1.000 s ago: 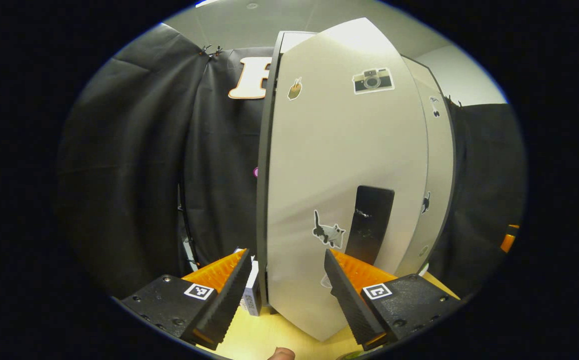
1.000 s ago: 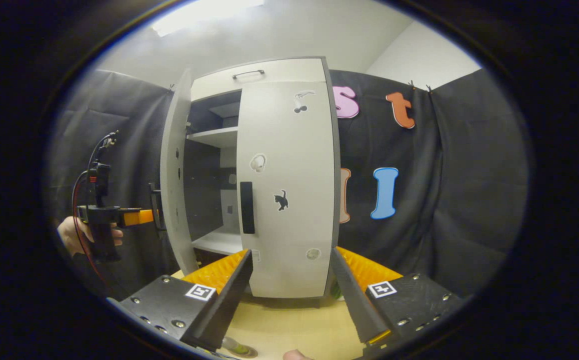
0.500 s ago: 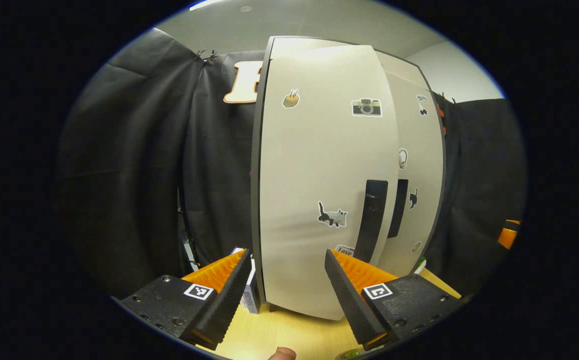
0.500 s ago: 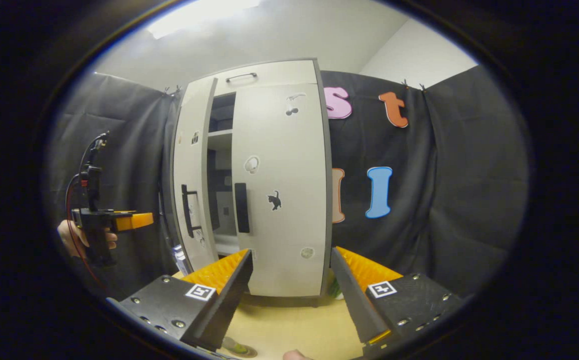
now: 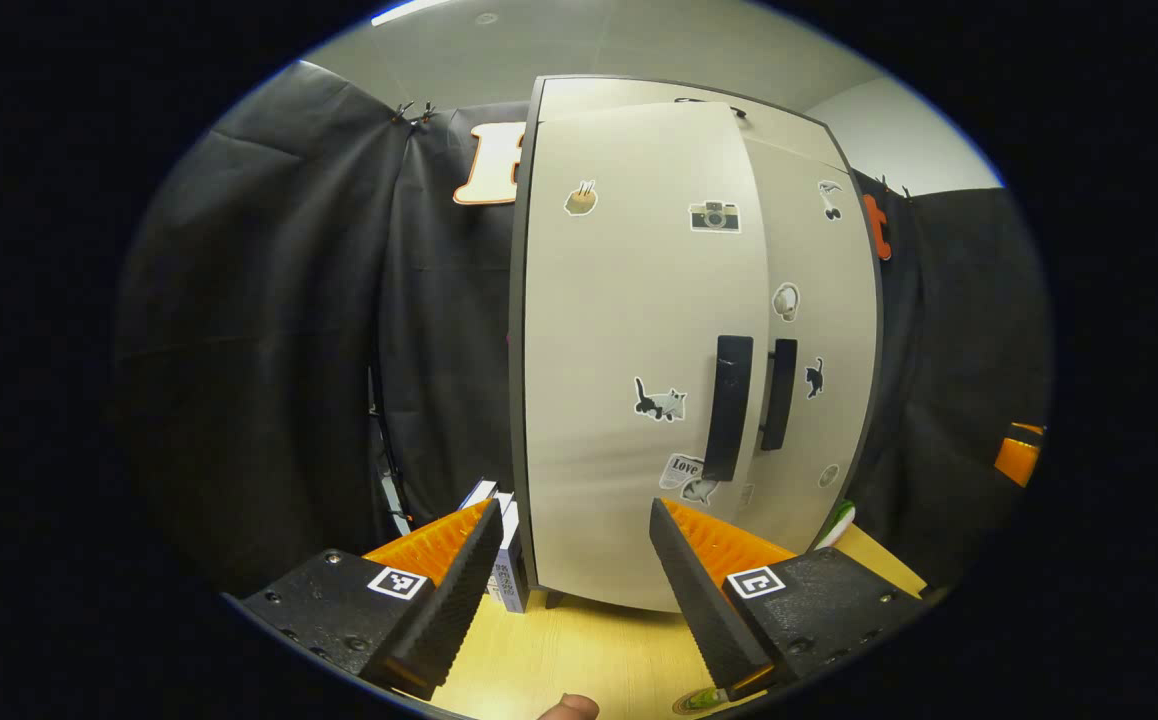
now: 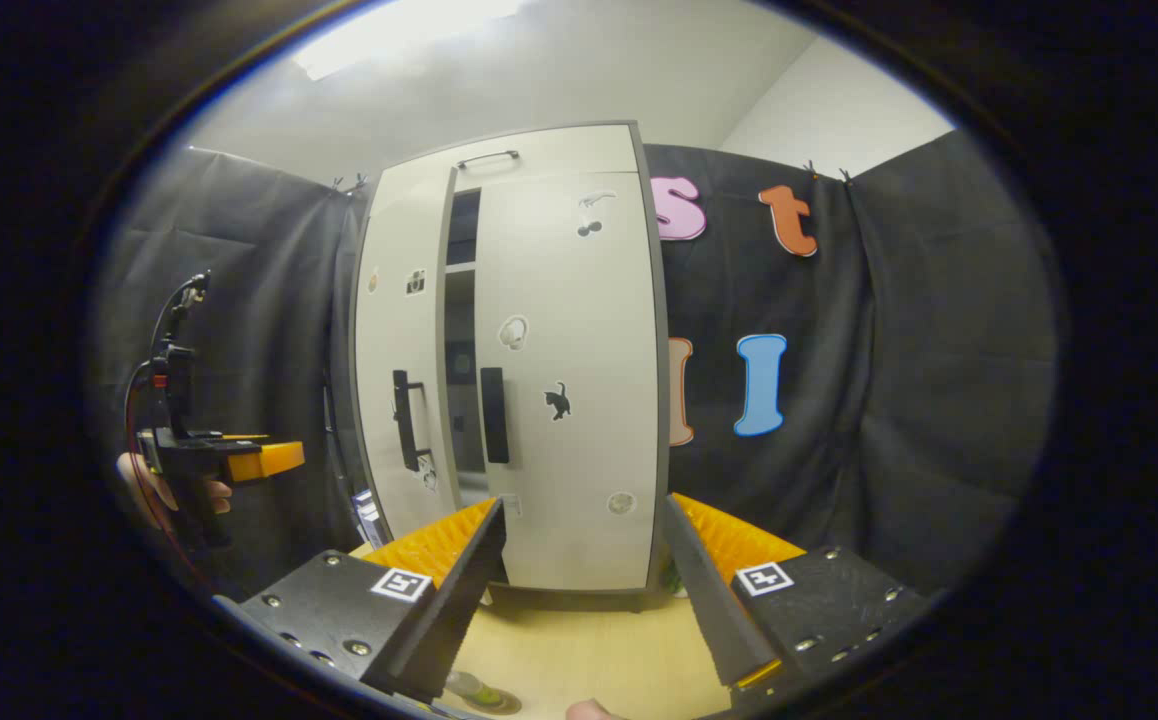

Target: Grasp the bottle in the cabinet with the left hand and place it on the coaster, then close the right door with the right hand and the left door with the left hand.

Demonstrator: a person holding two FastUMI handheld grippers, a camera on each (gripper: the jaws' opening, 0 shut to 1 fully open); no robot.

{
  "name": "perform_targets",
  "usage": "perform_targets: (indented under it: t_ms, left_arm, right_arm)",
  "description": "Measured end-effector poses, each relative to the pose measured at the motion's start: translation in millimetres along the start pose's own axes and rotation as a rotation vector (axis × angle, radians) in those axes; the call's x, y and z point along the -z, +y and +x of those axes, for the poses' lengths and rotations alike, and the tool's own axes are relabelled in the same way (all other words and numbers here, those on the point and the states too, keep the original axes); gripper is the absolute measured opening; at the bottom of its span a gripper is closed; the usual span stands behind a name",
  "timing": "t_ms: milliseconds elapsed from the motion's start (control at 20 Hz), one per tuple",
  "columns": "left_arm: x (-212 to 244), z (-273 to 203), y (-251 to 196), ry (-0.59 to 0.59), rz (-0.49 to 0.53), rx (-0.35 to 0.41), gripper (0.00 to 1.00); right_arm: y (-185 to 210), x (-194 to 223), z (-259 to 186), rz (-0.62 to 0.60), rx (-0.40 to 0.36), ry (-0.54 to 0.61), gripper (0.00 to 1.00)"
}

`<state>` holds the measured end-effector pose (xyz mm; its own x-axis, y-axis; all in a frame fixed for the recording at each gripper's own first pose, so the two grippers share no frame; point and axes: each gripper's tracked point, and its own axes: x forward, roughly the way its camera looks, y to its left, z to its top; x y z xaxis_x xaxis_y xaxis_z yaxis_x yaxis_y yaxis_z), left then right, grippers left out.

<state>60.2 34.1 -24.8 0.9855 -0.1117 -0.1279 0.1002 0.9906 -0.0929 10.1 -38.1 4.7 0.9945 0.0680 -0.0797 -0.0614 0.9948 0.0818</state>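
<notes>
Pale grey panels make up the cabinet (image 6: pixel 559 380), which is stood on a light wood table (image 6: pixel 589 650) against the black cloth wall. In the right gripper view, the right door (image 6: pixel 569 400) is seen shut flat, while the left door (image 6: pixel 401 370) is left slightly ajar, a dark narrow gap being visible between the two. In the left gripper view, the left door (image 5: pixel 629 350) is seen almost face-on, its black handle (image 5: pixel 729 405) just beside the right door's handle (image 5: pixel 779 393). The left gripper (image 5: pixel 569 590) is held with its jaws spread wide and nothing between them, short of the door and not touching it. The right gripper (image 6: pixel 584 590) is likewise held agape and empty, apart from the cabinet. The left gripper (image 6: pixel 269 458) is also seen in the right gripper view, gripped by a hand (image 6: pixel 154 490) left of the cabinet. A greenish bottle (image 6: pixel 474 688) is glimpsed on a round coaster (image 6: pixel 499 702) at the bottom edge of the right gripper view, on the table before the cabinet.
</notes>
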Motion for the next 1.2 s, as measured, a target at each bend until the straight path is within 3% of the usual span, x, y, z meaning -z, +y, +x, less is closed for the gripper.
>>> perform_targets:
  t_ms: [450, 1200]
  left_arm:
    - [1.3, -29.2, -7.8, -0.002, 0.003, 0.001, 0.93]
    - [3.4, -60.5, -38.1, -0.001, -0.011, 0.018, 0.93]
  right_arm:
    - [20.2, 1.5, -11.4, 0.012, -0.027, -0.009, 0.95]
    - [21.9, -6.4, -11.3, -0.021, -0.036, -0.03, 0.95]
